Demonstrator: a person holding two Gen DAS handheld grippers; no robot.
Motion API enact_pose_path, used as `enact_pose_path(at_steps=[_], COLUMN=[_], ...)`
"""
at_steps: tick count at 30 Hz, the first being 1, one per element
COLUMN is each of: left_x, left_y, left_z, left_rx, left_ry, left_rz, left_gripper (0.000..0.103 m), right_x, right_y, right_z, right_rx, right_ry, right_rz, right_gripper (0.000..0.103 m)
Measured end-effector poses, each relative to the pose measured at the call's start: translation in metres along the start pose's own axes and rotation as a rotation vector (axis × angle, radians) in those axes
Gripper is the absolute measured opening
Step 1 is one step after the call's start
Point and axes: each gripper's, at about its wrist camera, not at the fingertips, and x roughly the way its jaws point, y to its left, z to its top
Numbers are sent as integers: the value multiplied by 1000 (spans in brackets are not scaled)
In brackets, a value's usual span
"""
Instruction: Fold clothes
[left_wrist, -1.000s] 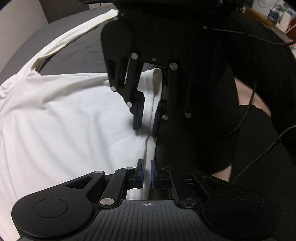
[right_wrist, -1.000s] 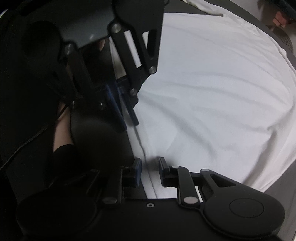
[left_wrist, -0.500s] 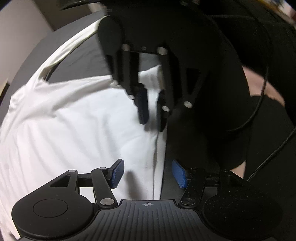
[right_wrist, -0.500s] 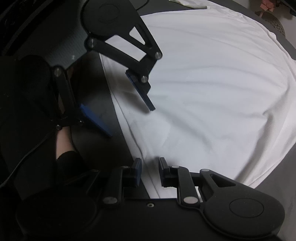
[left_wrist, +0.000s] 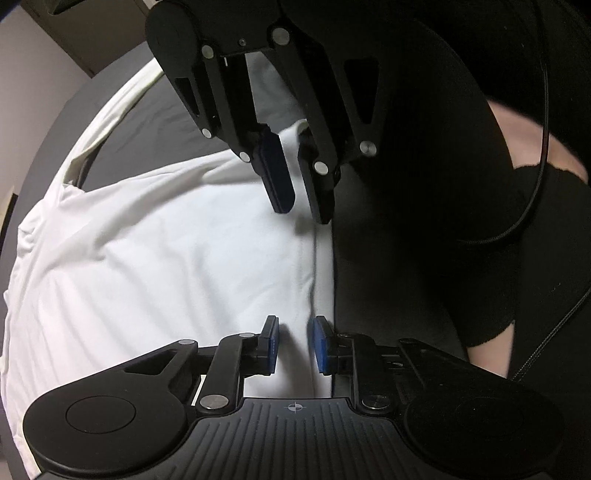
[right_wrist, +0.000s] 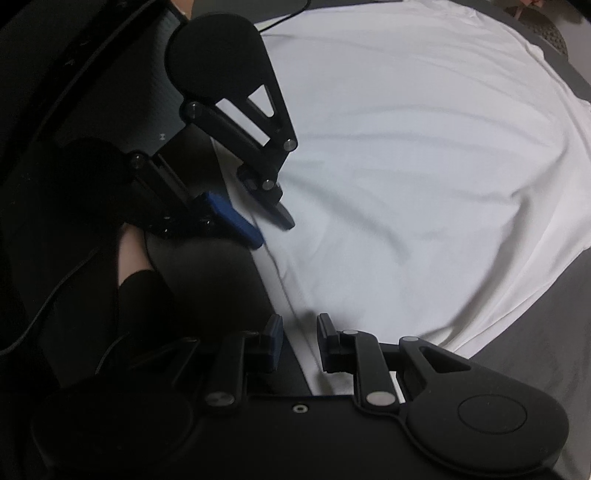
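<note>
White shirt (left_wrist: 166, 258) lies flat on the dark bed (left_wrist: 147, 122), no fold visible yet. Left hand-held gripper (left_wrist: 295, 345) and right hand-held gripper (right_wrist: 300, 341) both straddle its hem, jaws parted, not clamped.

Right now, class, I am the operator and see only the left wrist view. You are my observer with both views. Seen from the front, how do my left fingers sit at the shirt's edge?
Observer: The left gripper is open, with one finger off the white shirt and one over it. The edge runs between them.
Operator: How does the shirt lie behind my gripper?
Observer: It is spread out with only shallow creases, and it ends on the dark grey surface.
Operator: And the right fingers, seen from behind?
Observer: The right gripper is open, with the shirt's edge passing between its fingers.
</note>
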Motion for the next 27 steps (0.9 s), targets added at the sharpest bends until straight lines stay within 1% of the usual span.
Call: enact_pose_path(at_steps=[1,2,3,5,7,9,13,16,17,18,19,21,22,23,27], left_x=[1,3,4,5,1,-5,-15,-20,-21,-18,-16,-11,-14,-26,-16], left_y=[0,2,3,10,18,25,38,39,43,47,51,58,53,42,35], left_z=[0,1,1,1,0,-3,-12,-25,-26,-25,-24,-23,-24,-26,-23], left_rx=[-4,-21,-38,-97,-166,-220,-315,-354,-360,-361,-361,-361,-352,-342,-273], left_ry=[3,10,16,21,2,-27,-67,-88,-91,-92,-94,-97,-97,-94,-69], left_rz=[8,16,24,19,7,-16,-43,-54,-54,-56,-57,-61,-62,-64,-115], left_gripper=[18,7,3,1,0,0,0,0,0,0,0,0,0,0,0], right_x=[2,3,5,7,7,7,11,16,19,22,24,22,21,19,22], right_y=[1,3,4,7,7,7,6,9,11,12,11,3,-1,-6,-11], right_z=[0,1,2,4,6,9,16,21,22,23,24,24,24,24,25], right_rx=[-11,-22,-32,-49,-56,-58,-50,-58,-67,-75,-77,-44,-27,-11,-34], right_ry=[3,7,8,9,-5,-25,-67,-97,-92,-81,-68,-71,-72,-73,16], right_rz=[-5,-9,-16,-22,-27,-39,-67,-90,-105,-122,-137,-123,-115,-108,8], right_gripper=[20,21,23,28,36,39,39,38,37,27,15,5,2,2,2])
